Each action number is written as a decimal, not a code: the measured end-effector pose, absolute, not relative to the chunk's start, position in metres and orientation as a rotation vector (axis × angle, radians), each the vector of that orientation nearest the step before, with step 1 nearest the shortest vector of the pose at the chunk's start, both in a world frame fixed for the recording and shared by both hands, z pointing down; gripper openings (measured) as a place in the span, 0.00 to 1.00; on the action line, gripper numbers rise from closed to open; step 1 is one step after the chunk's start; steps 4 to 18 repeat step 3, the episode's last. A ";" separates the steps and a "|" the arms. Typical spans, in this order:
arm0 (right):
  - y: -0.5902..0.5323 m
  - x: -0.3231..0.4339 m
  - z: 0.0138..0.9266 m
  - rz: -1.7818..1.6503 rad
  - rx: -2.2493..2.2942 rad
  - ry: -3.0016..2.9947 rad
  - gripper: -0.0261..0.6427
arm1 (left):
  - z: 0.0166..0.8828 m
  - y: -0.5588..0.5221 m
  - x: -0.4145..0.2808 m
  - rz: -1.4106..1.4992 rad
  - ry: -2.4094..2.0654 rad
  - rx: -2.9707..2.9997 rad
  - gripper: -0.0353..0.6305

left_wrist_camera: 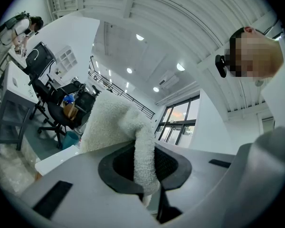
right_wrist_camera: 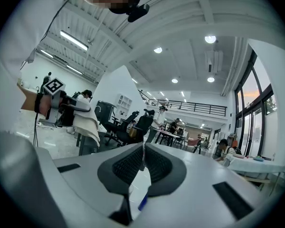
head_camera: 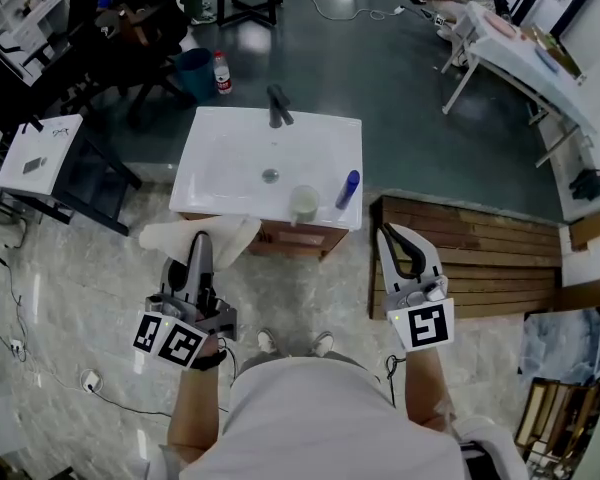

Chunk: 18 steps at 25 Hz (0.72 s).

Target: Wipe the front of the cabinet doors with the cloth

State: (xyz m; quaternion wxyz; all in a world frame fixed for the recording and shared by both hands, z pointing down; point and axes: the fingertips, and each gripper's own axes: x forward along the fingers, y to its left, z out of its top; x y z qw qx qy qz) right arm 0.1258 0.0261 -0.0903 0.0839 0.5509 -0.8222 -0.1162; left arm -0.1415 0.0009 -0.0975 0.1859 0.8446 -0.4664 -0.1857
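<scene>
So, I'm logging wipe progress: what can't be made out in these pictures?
- Cabinet doors: head view, steep angle leaves only a thin strip under the basin; cloth covers its left part.
- Whether cloth touches the doors: no view settles it.
- Blue item on the basin: head view, too small to identify.

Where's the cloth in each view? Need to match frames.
Head view: cloth lower left of centre, at the cabinet front, pinched by the left gripper.
Left gripper view: cloth at centre, a fold clamped between the jaws, the rest bunched up-left.
Right gripper view: cloth left of centre, hanging from the left gripper.
Shared landmark: white sink top.
</scene>
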 end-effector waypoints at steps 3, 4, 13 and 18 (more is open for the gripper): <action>0.025 0.125 -0.088 -0.339 1.634 -2.460 0.11 | -0.097 0.001 -0.142 -0.524 -1.319 2.379 0.13; 0.025 0.125 -0.088 -0.339 1.634 -2.460 0.11 | -0.097 0.001 -0.142 -0.524 -1.319 2.379 0.13; 0.025 0.125 -0.088 -0.339 1.634 -2.460 0.11 | -0.097 0.001 -0.142 -0.524 -1.319 2.379 0.13; 0.025 0.125 -0.088 -0.339 1.634 -2.460 0.11 | -0.097 0.001 -0.142 -0.524 -1.319 2.379 0.13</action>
